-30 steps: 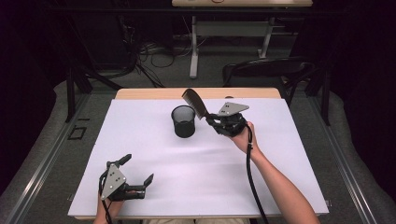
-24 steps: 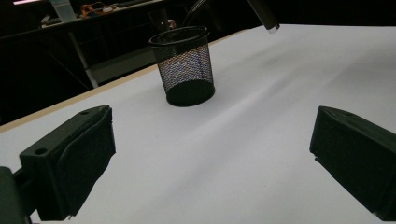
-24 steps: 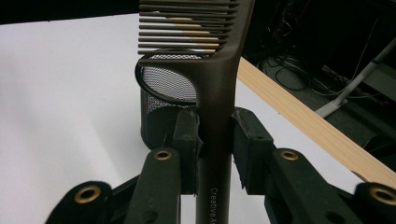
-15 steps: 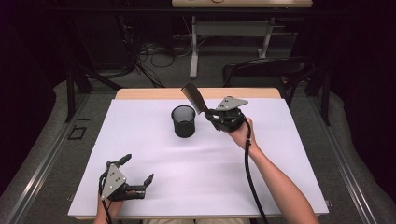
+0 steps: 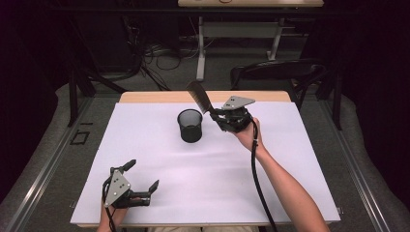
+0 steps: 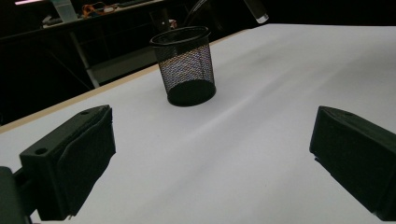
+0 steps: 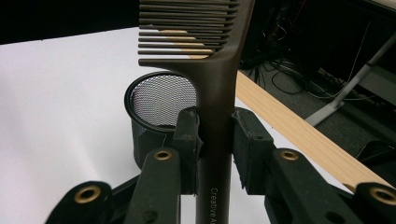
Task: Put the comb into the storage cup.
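High view: right gripper, jaws clamped on the comb handle, holds it tilted teeth-up just right of the cup, so the handle end must swing over the rim; left gripper rests open, empty

A: What blocks the white table?
B: One mesh cup, standing toward twelve o'clock from centre.
A: And beside it?
B: At its three o'clock the right gripper holds a comb aloft; from six o'clock the approach lies open.
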A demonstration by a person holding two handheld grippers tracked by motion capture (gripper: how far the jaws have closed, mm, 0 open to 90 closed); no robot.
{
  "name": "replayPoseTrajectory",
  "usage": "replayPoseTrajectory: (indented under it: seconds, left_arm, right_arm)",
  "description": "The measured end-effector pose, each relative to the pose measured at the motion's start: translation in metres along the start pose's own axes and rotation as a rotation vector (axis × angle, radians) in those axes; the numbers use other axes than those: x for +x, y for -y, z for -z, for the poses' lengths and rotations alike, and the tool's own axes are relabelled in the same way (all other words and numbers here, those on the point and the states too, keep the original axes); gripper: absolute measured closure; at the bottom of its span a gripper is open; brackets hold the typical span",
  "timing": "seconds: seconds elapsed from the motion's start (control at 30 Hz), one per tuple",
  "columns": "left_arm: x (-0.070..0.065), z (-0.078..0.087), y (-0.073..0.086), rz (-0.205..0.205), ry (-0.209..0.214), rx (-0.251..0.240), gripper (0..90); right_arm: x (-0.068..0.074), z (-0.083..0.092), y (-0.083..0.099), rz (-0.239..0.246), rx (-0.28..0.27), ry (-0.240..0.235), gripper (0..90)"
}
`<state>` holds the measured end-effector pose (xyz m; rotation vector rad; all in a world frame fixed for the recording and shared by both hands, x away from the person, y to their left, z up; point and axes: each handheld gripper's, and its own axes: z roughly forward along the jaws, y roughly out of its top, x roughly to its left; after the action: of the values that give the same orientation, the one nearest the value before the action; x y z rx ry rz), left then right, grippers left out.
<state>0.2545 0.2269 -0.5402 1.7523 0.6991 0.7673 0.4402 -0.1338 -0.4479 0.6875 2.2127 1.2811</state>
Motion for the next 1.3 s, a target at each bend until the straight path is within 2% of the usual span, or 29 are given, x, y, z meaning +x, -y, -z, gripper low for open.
replayPoseTrajectory:
  seconds: [1.3]
  left_arm:
    - [0.001,0.0,0.0,0.001,0.0,0.001,0.3]
  right_arm:
    - [-0.003,-0.016,-0.03,-0.011,-0.022,0.0,72.8]
